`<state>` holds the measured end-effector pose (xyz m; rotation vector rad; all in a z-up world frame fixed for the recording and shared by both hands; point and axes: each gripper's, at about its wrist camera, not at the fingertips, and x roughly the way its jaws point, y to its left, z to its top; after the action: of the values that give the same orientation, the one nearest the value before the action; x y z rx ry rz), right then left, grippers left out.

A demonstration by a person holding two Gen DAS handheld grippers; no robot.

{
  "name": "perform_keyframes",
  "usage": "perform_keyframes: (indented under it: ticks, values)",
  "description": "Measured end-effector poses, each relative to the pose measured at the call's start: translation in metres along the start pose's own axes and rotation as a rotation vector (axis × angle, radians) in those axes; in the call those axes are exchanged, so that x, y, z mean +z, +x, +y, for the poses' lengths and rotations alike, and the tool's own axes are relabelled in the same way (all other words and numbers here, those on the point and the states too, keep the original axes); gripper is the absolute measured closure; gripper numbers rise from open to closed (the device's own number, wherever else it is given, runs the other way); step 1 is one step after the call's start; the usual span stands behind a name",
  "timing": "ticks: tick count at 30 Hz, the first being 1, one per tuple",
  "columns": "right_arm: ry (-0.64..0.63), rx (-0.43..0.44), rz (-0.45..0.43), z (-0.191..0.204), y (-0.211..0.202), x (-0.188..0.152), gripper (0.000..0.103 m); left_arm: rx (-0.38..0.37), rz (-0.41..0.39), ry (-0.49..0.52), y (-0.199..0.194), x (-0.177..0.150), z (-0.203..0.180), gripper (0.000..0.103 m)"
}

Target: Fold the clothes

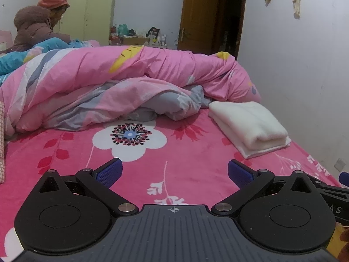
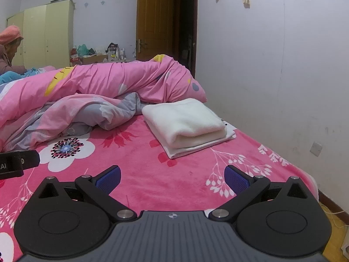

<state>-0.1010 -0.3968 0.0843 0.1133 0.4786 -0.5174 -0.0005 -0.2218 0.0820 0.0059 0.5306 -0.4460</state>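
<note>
A cream garment (image 1: 250, 126) lies folded in a neat stack on the pink flowered bedspread (image 1: 174, 166), near the bed's right edge by the wall; the right wrist view shows the same folded garment (image 2: 187, 124) ahead. My left gripper (image 1: 174, 171) hovers low over the bedspread, open, nothing between its blue pads (image 1: 109, 172). My right gripper (image 2: 172, 175) is open too and holds nothing, short of the stack. The left gripper's black body (image 2: 15, 161) shows at the left edge of the right wrist view.
A bunched pink and grey duvet (image 1: 122, 87) fills the far half of the bed. A person in an orange hat (image 1: 37, 26) sits at the far left. A white wall (image 2: 272, 76) runs along the right; a wooden door (image 2: 154, 21) and a wardrobe (image 2: 48, 37) stand behind.
</note>
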Motion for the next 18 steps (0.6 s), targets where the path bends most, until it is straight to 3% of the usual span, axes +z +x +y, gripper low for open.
perform_keyframes:
  ticks: [18]
  values:
    - [-0.006, -0.004, 0.001, 0.0009, -0.0027, 0.0007, 0.0, -0.005, -0.006, 0.011, -0.0028, 0.0001, -0.0018, 0.0]
